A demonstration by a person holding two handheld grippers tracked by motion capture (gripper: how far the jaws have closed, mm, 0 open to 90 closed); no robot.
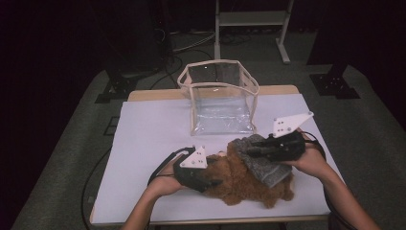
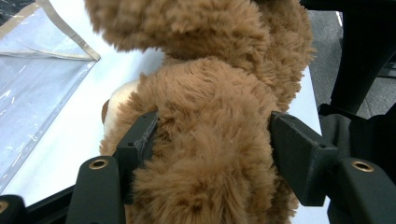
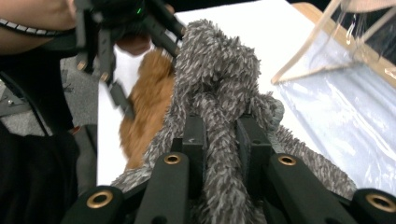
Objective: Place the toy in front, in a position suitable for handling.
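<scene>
A brown plush toy (image 1: 239, 187) lies at the front middle of the white table (image 1: 148, 134). My left gripper (image 1: 215, 183) comes at it from the left, and its jaws press into the brown fur (image 2: 210, 140) on both sides. A grey fuzzy cloth piece (image 1: 265, 170) lies over the toy's right half. From the right, my right gripper (image 1: 251, 146) is shut on a bunched fold of that grey cloth (image 3: 219, 79), which rises between its jaws. The right gripper view also shows brown fur (image 3: 149, 93) behind the cloth.
A clear plastic bag (image 1: 220, 93) with beige trim stands open-topped at the back middle of the table, just beyond the toy. Its see-through wall is in the left gripper view (image 2: 37, 70) and the right gripper view (image 3: 345, 93). Bare table lies to the left.
</scene>
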